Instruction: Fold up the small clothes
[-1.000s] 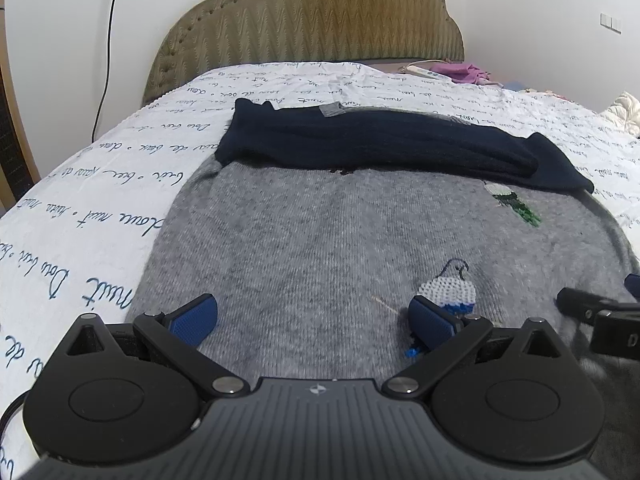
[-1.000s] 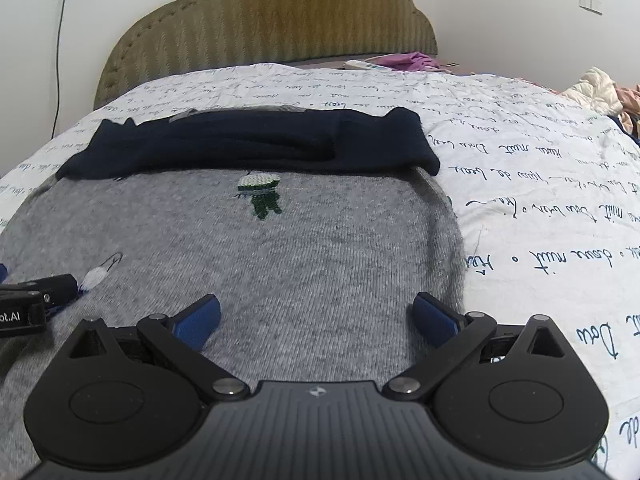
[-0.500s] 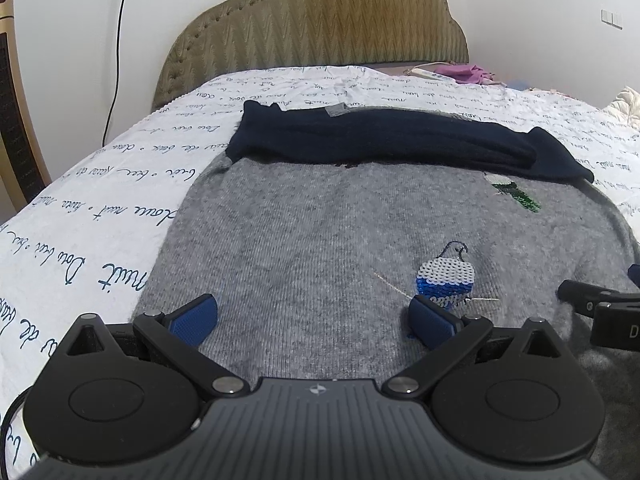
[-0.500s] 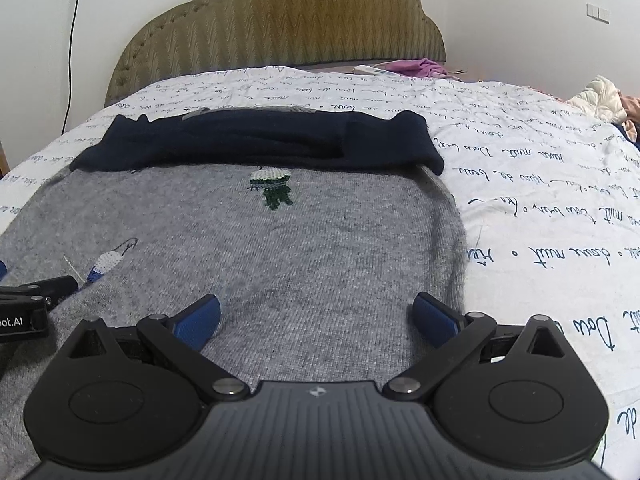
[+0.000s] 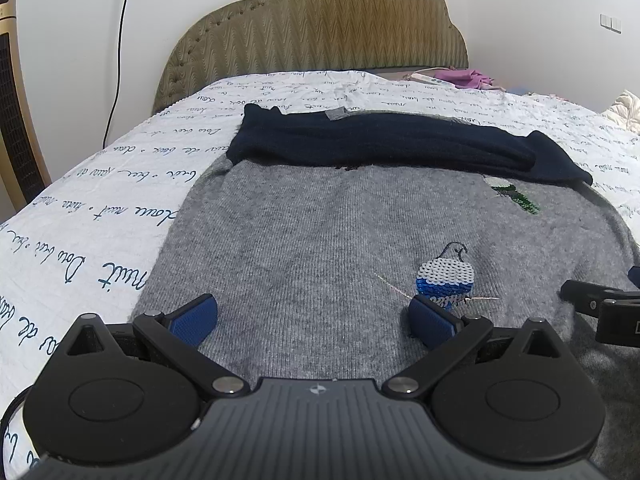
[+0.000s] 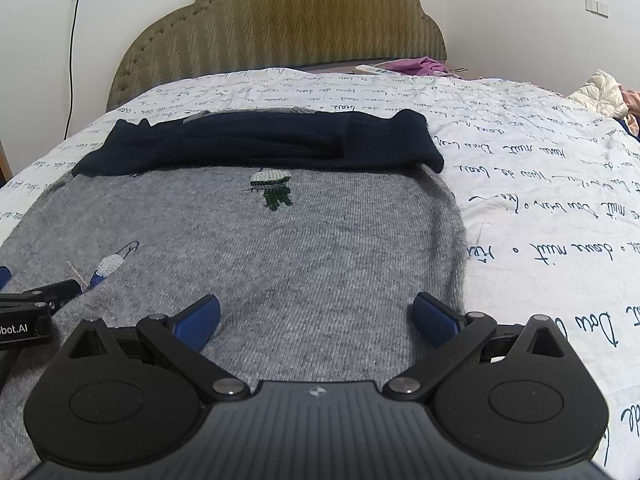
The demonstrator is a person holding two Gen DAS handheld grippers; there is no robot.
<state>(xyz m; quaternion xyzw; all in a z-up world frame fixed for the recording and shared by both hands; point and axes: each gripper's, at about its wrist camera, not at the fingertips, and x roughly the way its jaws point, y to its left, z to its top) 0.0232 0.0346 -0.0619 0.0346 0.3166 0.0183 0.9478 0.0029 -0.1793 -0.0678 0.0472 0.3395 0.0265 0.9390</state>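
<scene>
Grey knitted sweater [image 5: 320,248], one item, which we record lying flat on the bed [image 5: 120,184], spread over the near half of the white bedspread printed with blue script. Its far end is covered by a band of dark navy knit [image 5: 392,148] folded across it from side to side; whether that band belongs to the same garment or is a separate piece we cannot tell. Decoration on the grey panel: a sequinned bird in white and blue [image 5: 445,278] toward the near edge, and a small green-and-white motif [image 6: 273,190] just below the navy band.

Left hand-held gripper [image 5: 314,318]: we note it low over the sweater's near left part, blue pads spread wide apart, nothing between them; its right pad sits just beside the sequinned bird.

Right hand-held gripper [image 6: 318,318]: we note it over the sweater's near right part, pads likewise wide apart and holding nothing, the right pad close to the garment's right hem where it meets the bedspread.

Other entries: padded olive headboard [image 6: 280,28] at the far end of the bed; purple cloth [image 6: 420,66] near the far right corner; cream bundle [image 6: 604,94] by the right edge; wall socket with black cable [image 6: 74,60].
</scene>
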